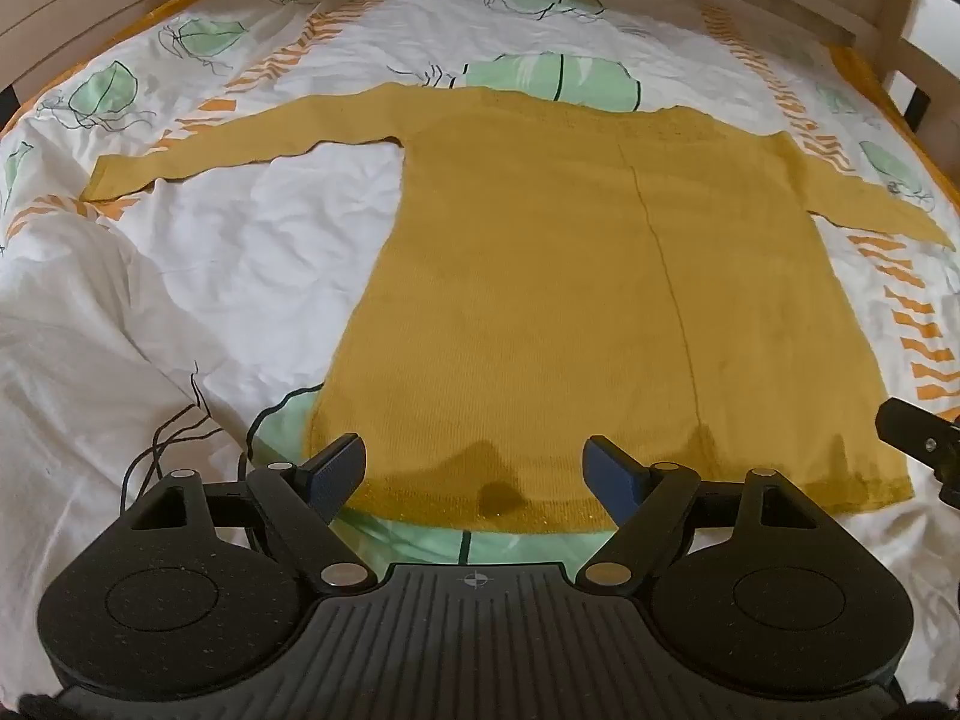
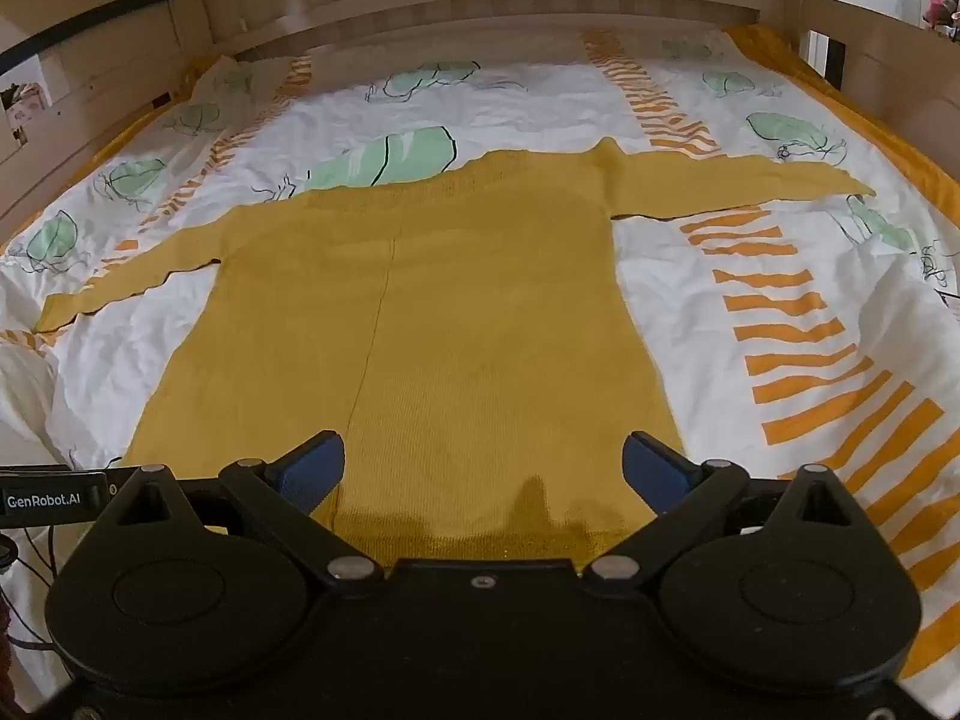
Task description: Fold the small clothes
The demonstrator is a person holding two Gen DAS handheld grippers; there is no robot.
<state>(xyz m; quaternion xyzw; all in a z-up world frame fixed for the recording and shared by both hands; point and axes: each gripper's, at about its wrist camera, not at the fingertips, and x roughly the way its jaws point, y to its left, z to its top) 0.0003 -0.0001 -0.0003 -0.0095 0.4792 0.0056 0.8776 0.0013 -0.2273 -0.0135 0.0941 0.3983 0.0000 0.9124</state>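
1. Two grippers hang over the near hem of one garment, both tilted downward, both with jaws apart and nothing between the pads.
2. Mustard-yellow knit sweater [image 1: 558, 276] lies flat on the bed, hem nearest the cameras, neckline toward the wooden bed frame [image 2: 480, 6] at the far side. Both sleeves are spread outward: one long sleeve [image 1: 240, 138] runs out to the left, the other [image 2: 738, 186] to the right.
3. A thin dark line, seam or crease, runs down the body from below the neckline to the hem, off-centre.
4. Left gripper [image 1: 474, 474]: blue-padded fingers [image 1: 336, 468] stand wide apart above the hem's left portion. Whether the pads touch the knit, I cannot tell. Its shadow falls on the hem.
5. Right gripper [image 2: 483, 468]: fingers [image 2: 654, 468] spread wide above the hem's right portion, the right pad near the sweater's side edge. Contact with the fabric cannot be told.
6. In the left view, a black part of the right gripper [image 1: 924, 438] shows at the right edge, beside the hem's right corner.
7. Under the sweater: a white duvet cover [image 2: 750, 372] printed with green leaves and orange stripes, rumpled, bunched up at the left [image 1: 78, 324].
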